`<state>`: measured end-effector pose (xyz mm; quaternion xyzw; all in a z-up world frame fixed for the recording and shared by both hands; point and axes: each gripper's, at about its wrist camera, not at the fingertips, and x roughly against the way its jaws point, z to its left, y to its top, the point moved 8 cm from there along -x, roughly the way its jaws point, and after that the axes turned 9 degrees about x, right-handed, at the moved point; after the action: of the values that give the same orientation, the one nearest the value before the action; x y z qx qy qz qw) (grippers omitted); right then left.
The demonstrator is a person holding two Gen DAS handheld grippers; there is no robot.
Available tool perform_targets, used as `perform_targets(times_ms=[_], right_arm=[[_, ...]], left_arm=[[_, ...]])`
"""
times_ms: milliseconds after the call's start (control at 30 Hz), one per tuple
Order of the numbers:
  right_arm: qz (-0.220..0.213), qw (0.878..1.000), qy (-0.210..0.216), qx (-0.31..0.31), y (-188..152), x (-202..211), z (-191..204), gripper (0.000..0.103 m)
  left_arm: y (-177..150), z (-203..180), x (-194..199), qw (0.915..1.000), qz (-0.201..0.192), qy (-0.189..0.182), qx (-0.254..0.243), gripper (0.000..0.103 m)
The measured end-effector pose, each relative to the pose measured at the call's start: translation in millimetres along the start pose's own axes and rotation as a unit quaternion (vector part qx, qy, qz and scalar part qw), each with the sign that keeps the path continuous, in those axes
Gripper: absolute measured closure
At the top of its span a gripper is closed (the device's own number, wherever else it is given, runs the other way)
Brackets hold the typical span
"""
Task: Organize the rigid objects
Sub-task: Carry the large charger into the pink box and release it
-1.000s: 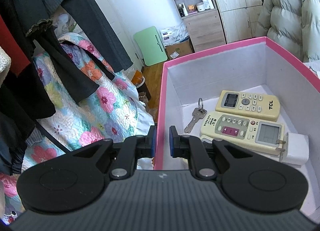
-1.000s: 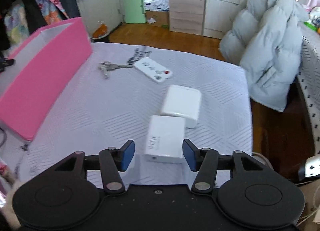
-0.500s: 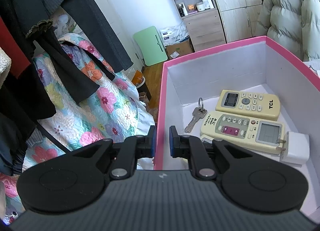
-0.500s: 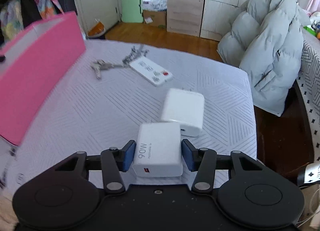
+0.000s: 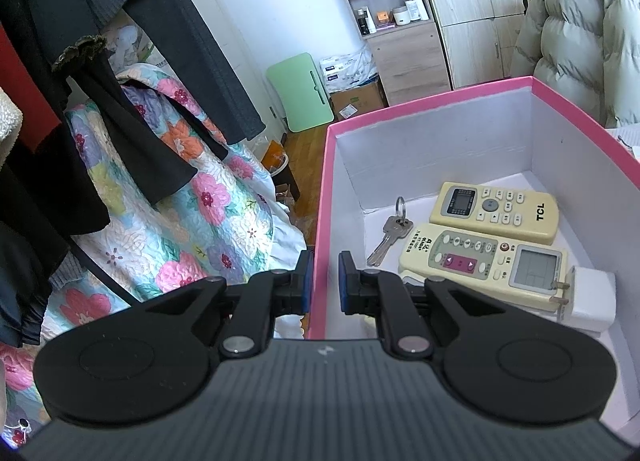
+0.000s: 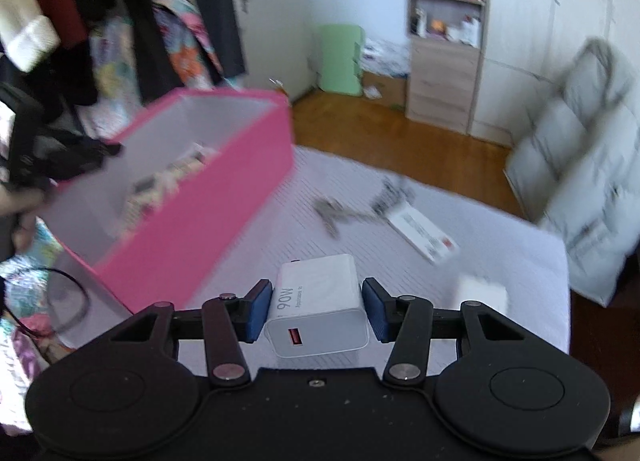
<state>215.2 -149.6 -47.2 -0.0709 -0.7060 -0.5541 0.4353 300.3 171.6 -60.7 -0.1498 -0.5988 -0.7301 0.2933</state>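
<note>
Remotes, a key and a plug adapter are seen lying inside the pink box in the left wrist view: the TCL remote sits at about 1 o'clock from the left gripper, the second cream remote lies just beside it on the near side, the key with its ring rests to the left of both, and the small white adapter is found at 3 o'clock, touching the end of the second remote. The near wall of the box is clamped between the jaws of the left gripper, one blue pad outside and one inside. In the right wrist view, which is blurred, a white 90W charger is gripped between the jaws of the right gripper, its USB port facing the camera, held above the pale bed cover. The box is seen at 10 o'clock. Further out on the cover, a bunch of keys and a flat white remote lie at 1 o'clock, and another white charger rests at 3 o'clock, apart from the held one.
</note>
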Motion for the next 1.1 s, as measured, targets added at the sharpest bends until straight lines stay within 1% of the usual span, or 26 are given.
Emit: perform_targets(times_ms=[133,267,367,467,500,567,633,700,800,867,933,967,1000,1033,1100], right_arm=[[-0.042,0.998,0.034,0.023,40,7,23,0.049],[-0.079,0.993,0.084,0.021,70,3,43,0.048],[-0.084,0.989,0.118,0.025,85,-14,63,0.048],[-0.068,0.986,0.145,0.040,96,-40,85,0.048],[-0.060,0.986,0.144,0.053,98,-50,94,0.048],[-0.042,0.987,0.124,0.098,101,-70,113,0.048],[-0.018,0.984,0.110,0.138,104,-94,128,0.049],[0.005,0.982,0.116,0.146,107,-112,137,0.049],[0.024,0.982,0.120,0.146,108,-135,138,0.049],[0.031,0.982,0.106,0.150,107,-147,138,0.048],[0.044,0.980,0.096,0.166,101,-155,142,0.048],[0.045,0.980,0.089,0.170,97,-155,142,0.048],[0.029,0.981,0.086,0.174,98,-150,143,0.045],[0.011,0.981,0.089,0.171,98,-142,142,0.040],[-0.012,0.983,0.095,0.154,100,-124,136,0.038]], left_arm=[[0,2,0,0.9999,-0.002,-0.007,0.012,0.092],[-1,3,1,0.9997,-0.003,-0.012,0.020,0.092],[-1,4,1,0.9995,-0.004,-0.019,0.026,0.092],[-1,4,1,0.9995,-0.004,-0.019,0.026,0.092],[-1,4,1,0.9995,-0.003,-0.019,0.026,0.092],[-1,5,0,0.9995,-0.004,-0.020,0.024,0.092],[-1,5,0,0.9995,-0.004,-0.020,0.025,0.092],[-1,5,1,0.9994,-0.004,-0.021,0.026,0.092],[-1,6,1,0.9993,-0.004,-0.022,0.028,0.092],[-1,6,0,0.9994,-0.004,-0.022,0.027,0.092],[-1,6,1,0.9994,-0.004,-0.021,0.027,0.092],[-2,6,1,0.9995,-0.003,-0.020,0.026,0.092],[-2,6,0,0.9995,-0.003,-0.019,0.024,0.092],[-2,7,0,0.9995,-0.003,-0.019,0.024,0.092],[-2,7,0,0.9994,-0.003,-0.020,0.026,0.092]])
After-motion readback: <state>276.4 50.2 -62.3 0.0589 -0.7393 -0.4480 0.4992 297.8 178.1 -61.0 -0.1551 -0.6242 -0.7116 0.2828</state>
